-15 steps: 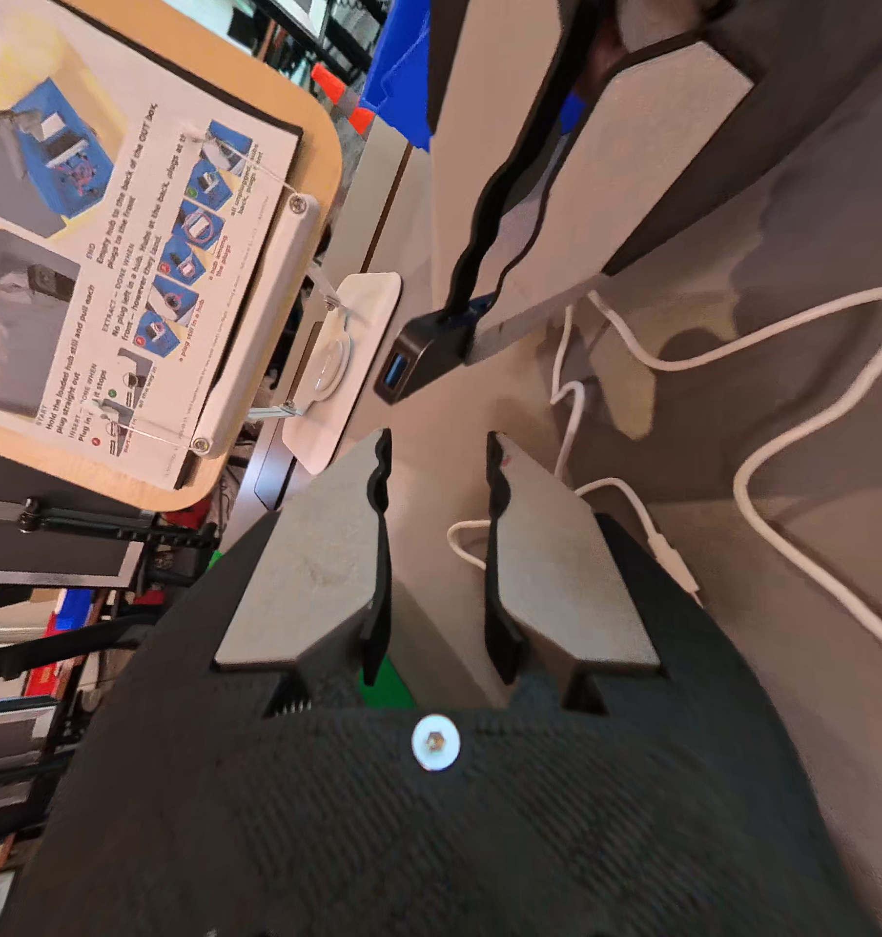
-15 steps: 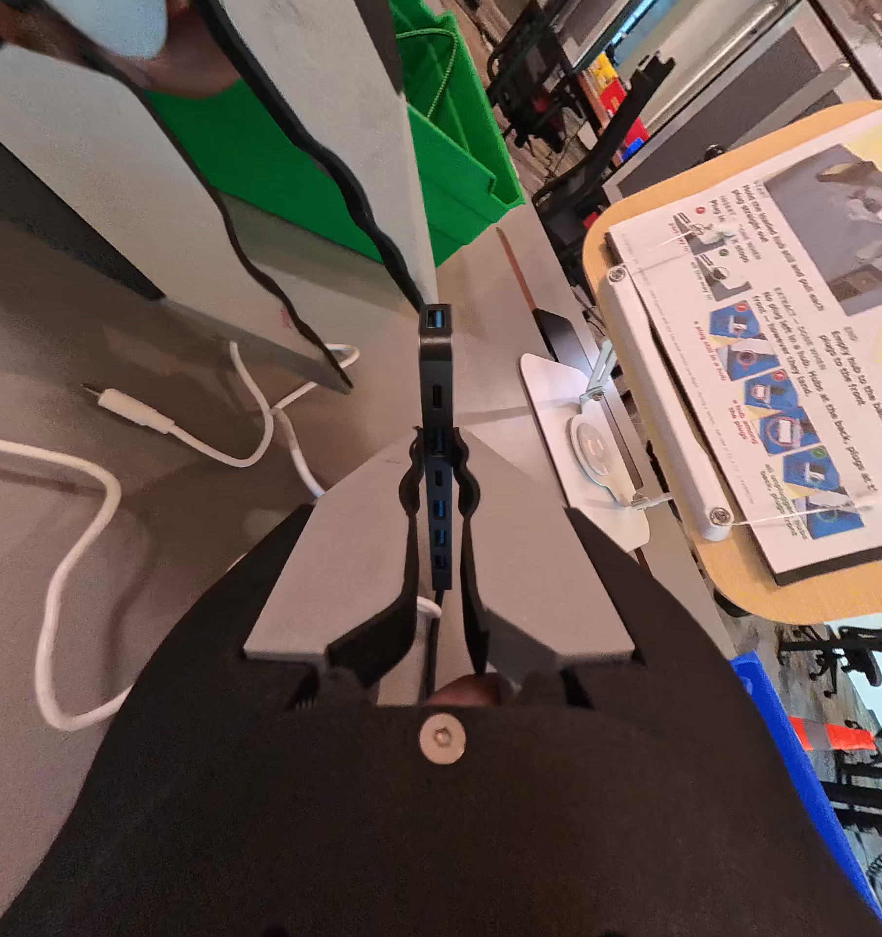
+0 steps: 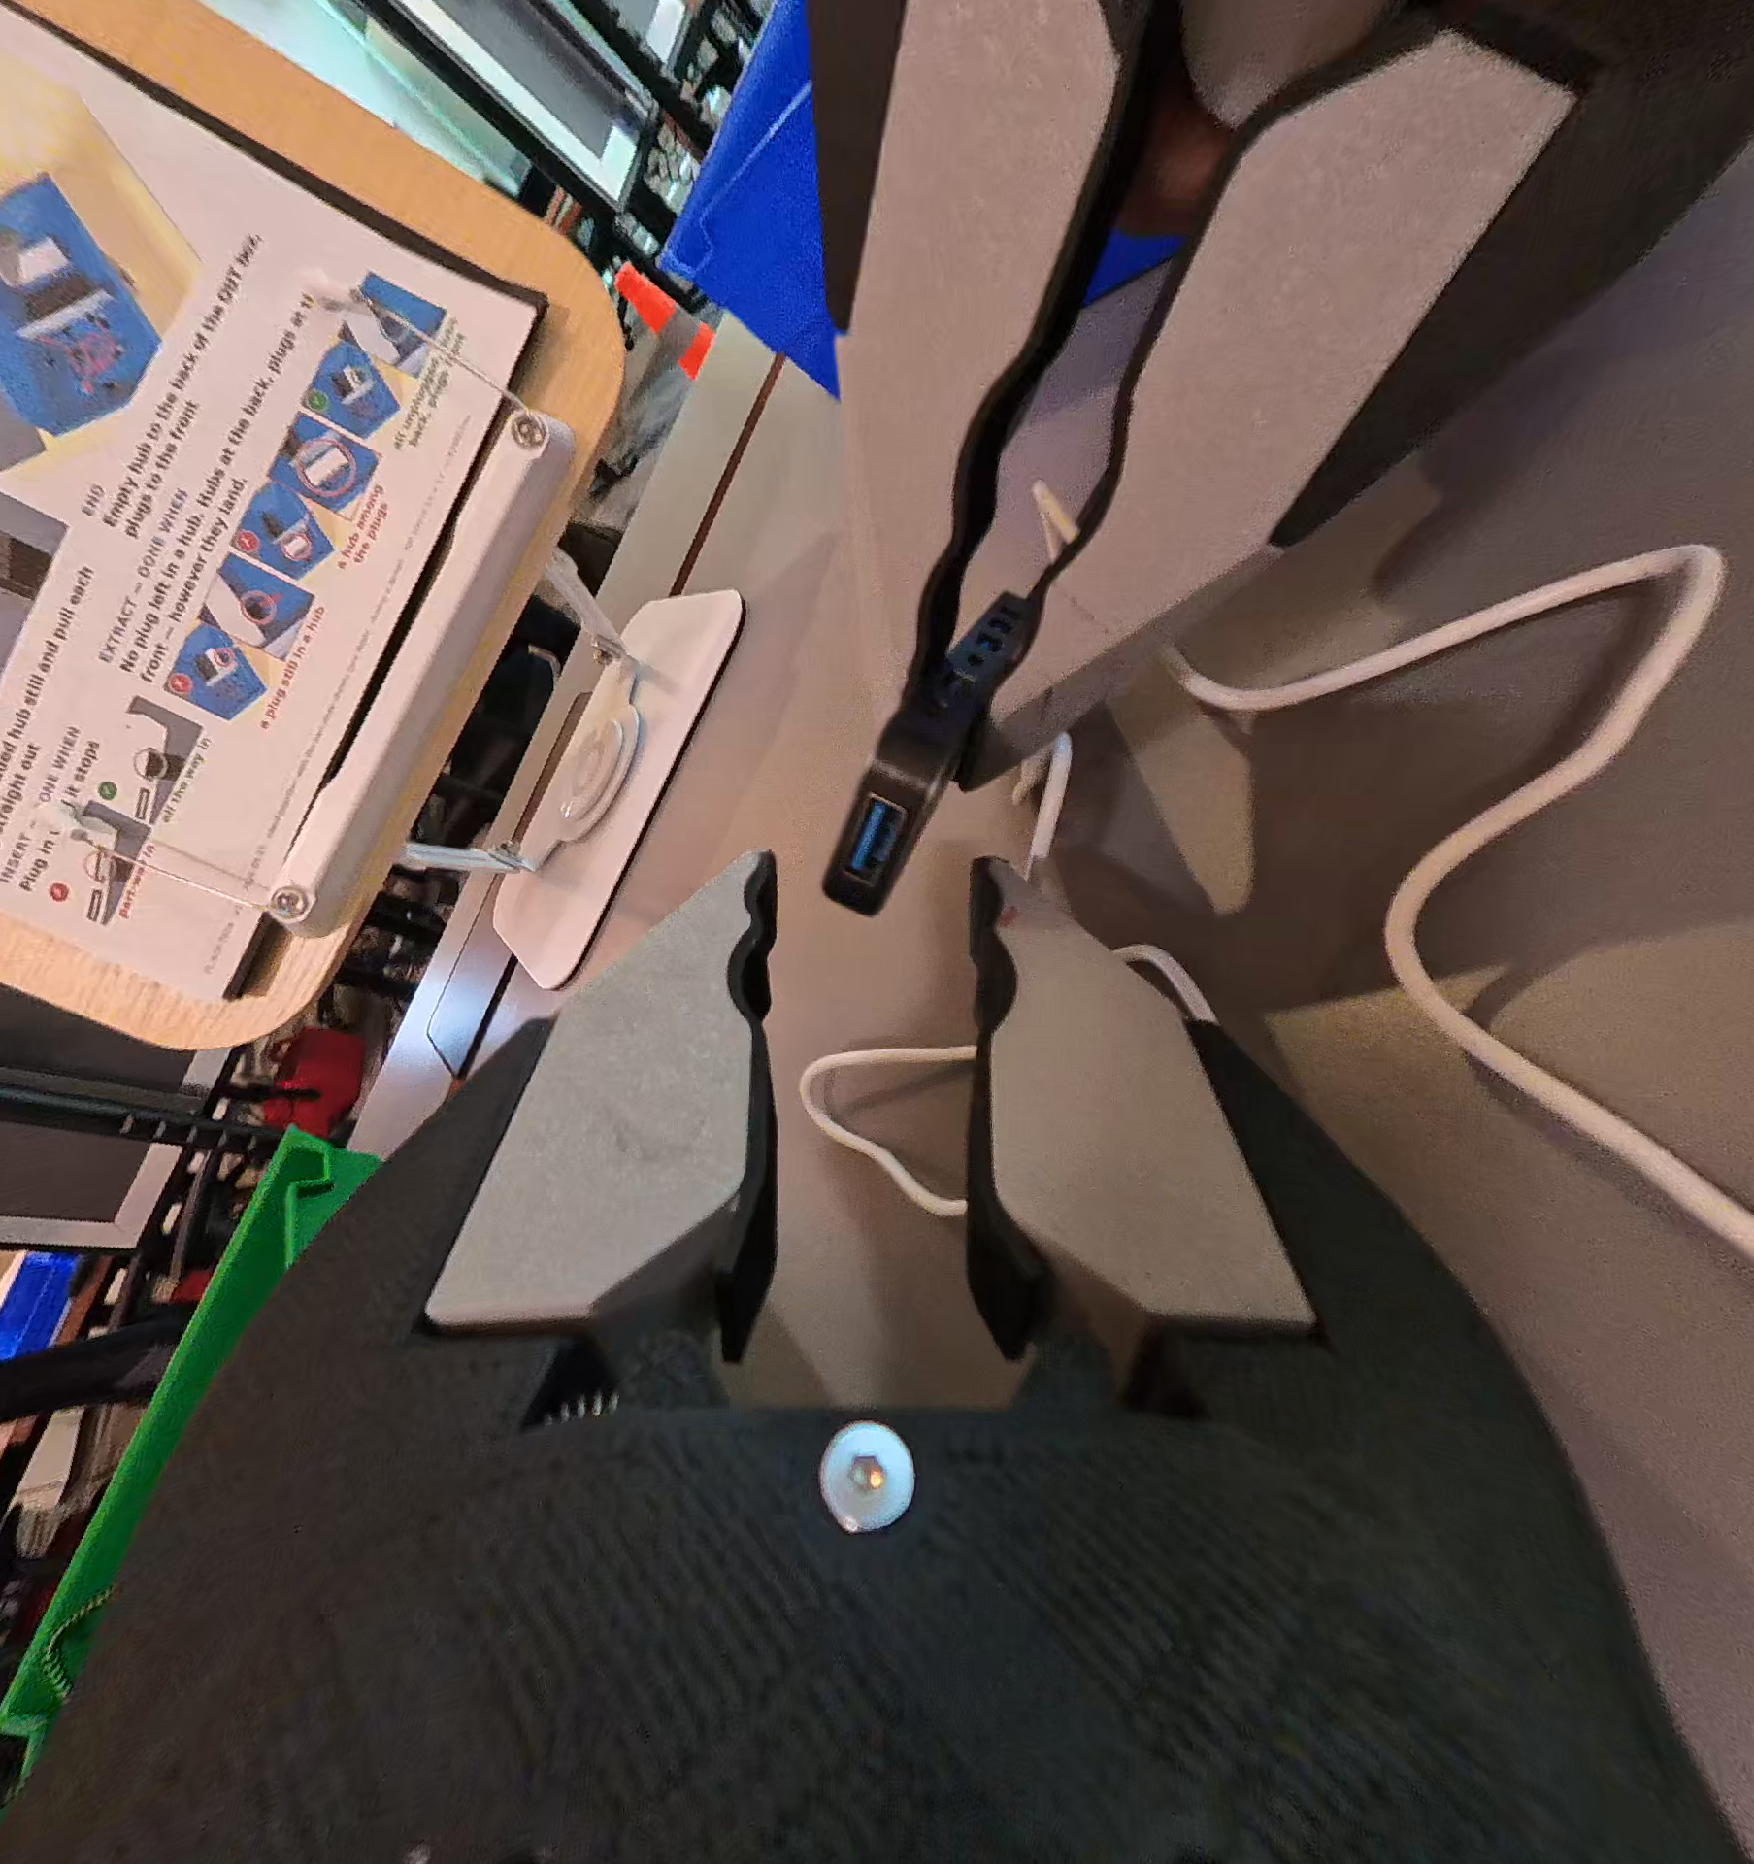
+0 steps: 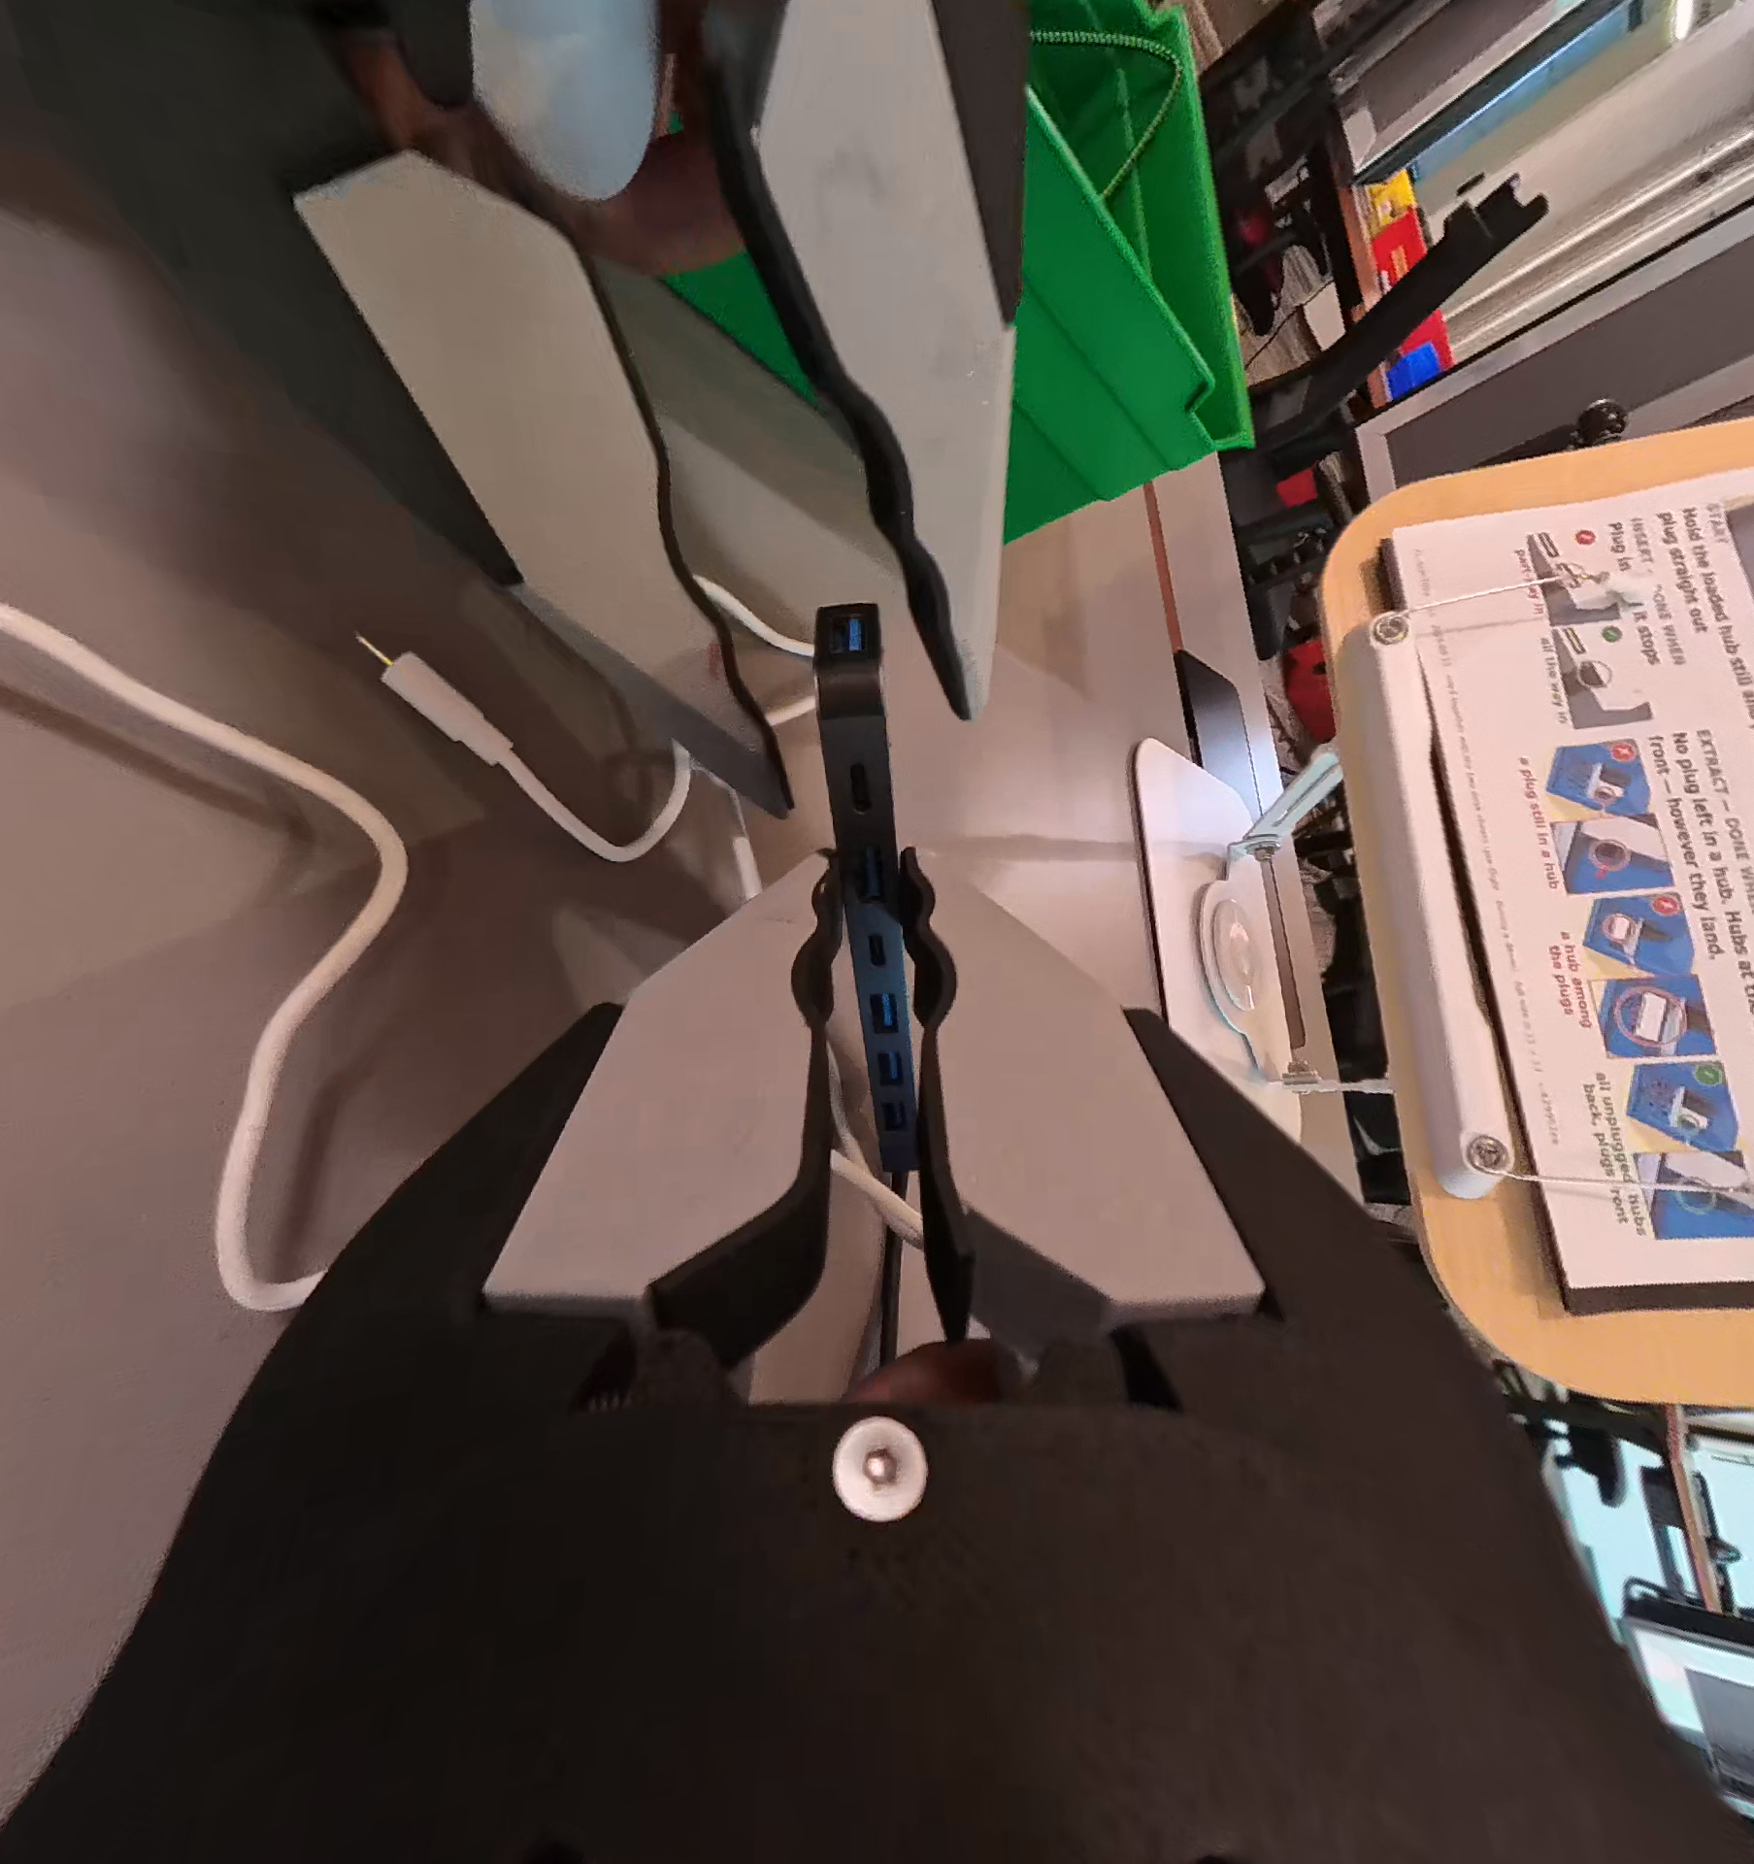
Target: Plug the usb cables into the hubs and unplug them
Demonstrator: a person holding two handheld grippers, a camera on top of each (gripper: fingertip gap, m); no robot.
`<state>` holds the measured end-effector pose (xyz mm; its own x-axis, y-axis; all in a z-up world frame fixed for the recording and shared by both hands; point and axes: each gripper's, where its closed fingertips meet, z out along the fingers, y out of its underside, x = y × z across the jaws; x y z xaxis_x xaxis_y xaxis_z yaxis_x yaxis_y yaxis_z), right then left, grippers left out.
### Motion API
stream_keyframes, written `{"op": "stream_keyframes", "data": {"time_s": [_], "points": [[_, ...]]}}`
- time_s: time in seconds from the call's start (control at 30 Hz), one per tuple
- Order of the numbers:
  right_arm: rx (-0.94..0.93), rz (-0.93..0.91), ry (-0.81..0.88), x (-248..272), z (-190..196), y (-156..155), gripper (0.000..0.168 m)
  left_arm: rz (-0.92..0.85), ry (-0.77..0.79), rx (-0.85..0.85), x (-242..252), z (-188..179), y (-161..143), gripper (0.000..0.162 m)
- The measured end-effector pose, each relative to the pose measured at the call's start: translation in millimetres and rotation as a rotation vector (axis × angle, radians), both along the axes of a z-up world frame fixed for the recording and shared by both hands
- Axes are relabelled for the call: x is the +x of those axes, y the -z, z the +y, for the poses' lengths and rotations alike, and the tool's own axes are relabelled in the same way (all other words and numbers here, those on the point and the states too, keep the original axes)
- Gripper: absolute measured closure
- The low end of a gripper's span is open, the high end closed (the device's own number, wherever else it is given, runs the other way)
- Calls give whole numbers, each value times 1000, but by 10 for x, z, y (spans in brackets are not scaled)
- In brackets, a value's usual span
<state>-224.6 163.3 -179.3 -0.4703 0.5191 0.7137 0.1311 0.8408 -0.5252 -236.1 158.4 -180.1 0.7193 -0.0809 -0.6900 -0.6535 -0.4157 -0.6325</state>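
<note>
Your right gripper still has its fingers clamped on the dark USB hub, held edge-up off the grey tabletop. Since half a second ago your left gripper, fingers apart and empty, has closed in, so the hub's blue end port now sits just past its tips. No plug's in hand though: the white cable's connector lies loose farther out.

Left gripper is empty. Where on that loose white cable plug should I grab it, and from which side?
Take the white plug by its flat housing, behind the metal tip, left gripper coming from above. It lies flat on the table, tip pointing away from its cable, so the jaws can close across the narrow sides.
</note>
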Motion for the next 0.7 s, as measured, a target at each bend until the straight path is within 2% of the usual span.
{"op": "stream_keyframes", "data": {"time_s": [0.1, 0.37, 0.53, 0.7], "points": [[20, -4, -6, 3, -16, 25, 160, -14, 82, 36, 145, -14, -46, 130], [64, -13, -13, 15, -25, 83, 160, 110, 113, 42, 233, 17, -44, 149], [87, -2, 5, -2, -3, 103, 159, 78, 119, -3, 216, 13, -9, 152], [73, 42, 44, -19, 89, 11, 158, 89, 120, 42, 193, -7, -106, 153]]}}
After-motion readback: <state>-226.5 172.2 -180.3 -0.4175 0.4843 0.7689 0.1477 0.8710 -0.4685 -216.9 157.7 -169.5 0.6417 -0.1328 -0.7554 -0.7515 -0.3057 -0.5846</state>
